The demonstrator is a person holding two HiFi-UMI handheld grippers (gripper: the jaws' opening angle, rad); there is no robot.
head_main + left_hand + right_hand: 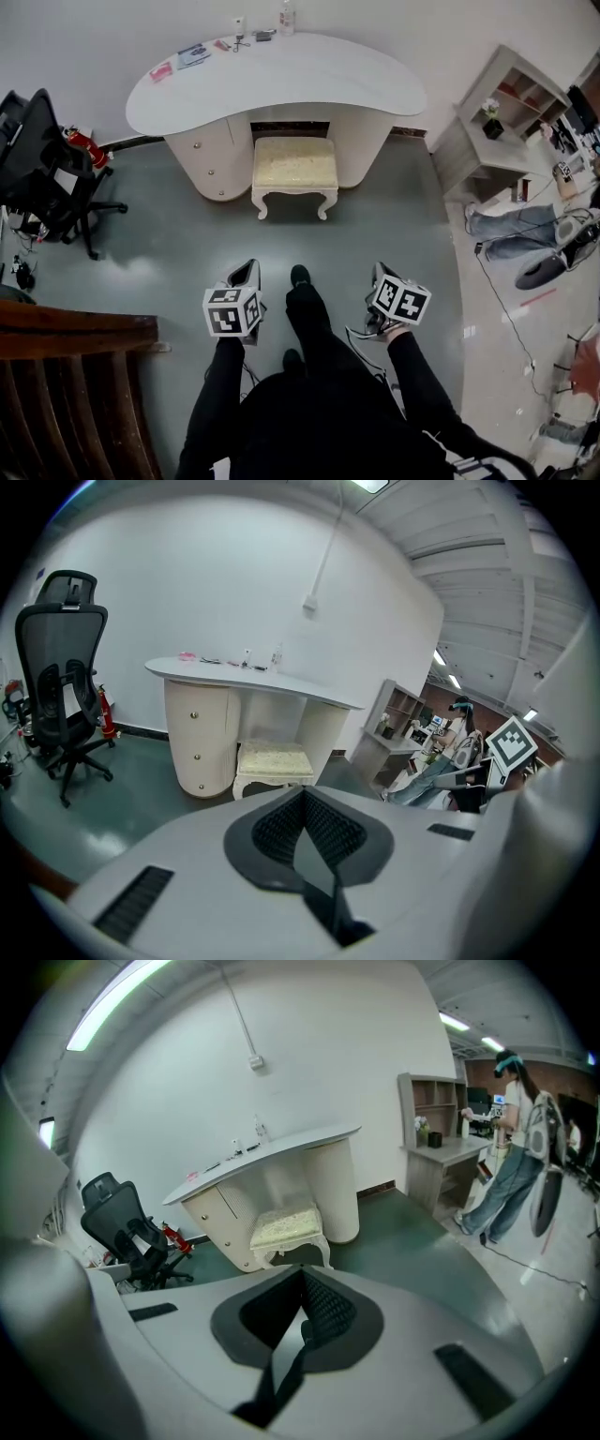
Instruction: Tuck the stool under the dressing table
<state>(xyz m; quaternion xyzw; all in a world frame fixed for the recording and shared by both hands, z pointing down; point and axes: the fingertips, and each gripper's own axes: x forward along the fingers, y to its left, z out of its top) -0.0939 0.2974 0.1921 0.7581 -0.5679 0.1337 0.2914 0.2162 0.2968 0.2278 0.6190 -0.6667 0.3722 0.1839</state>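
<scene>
**Stool sits half under the dressing table, both grippers held back**

The stool stands in the knee gap of the dressing table, between the drawer unit and the curved right support. Its rear part is under the white top; its cushioned seat and two front legs stick out onto the grey-green floor.

The person stands well apart from it. The left gripper and the right gripper are held low on either side of the legs, both aimed toward the table. Each gripper's own view shows its jaws pressed together with nothing between them.

A black office chair stands left of the table, and a shelf unit stands to its right.
</scene>
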